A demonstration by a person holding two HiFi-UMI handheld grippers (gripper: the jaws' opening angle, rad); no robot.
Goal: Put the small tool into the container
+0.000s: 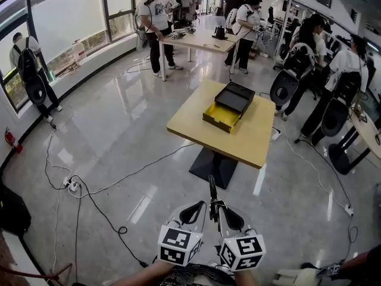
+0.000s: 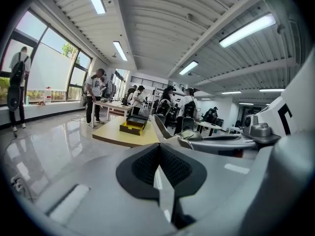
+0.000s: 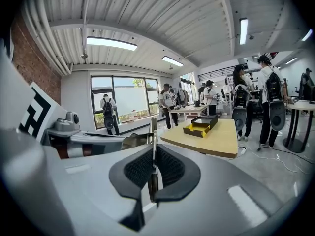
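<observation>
The right claw [image 3: 153,162] is shut tight on the small tool [image 3: 152,186]. The tool is thin and dark, and it sticks up from between the pads. The left claw [image 2: 158,165] is shut too, with nothing in it that I can see. Both claws are held low and close together, well apart from the bench [image 1: 241,140].

The container [image 1: 231,103] is a black box with a yellow open part [image 1: 219,115]. It sits near the far edge of the bench.

I think the job now is to carry the tool over. To do it well, keep the right claw squeezed so the thin tool does not slip or tip. Walk up to the near edge of the bench and watch out for the wires on the floor [image 1: 119,159]. Bring the tool down over the yellow part, and open the claw only once it is low inside.
</observation>
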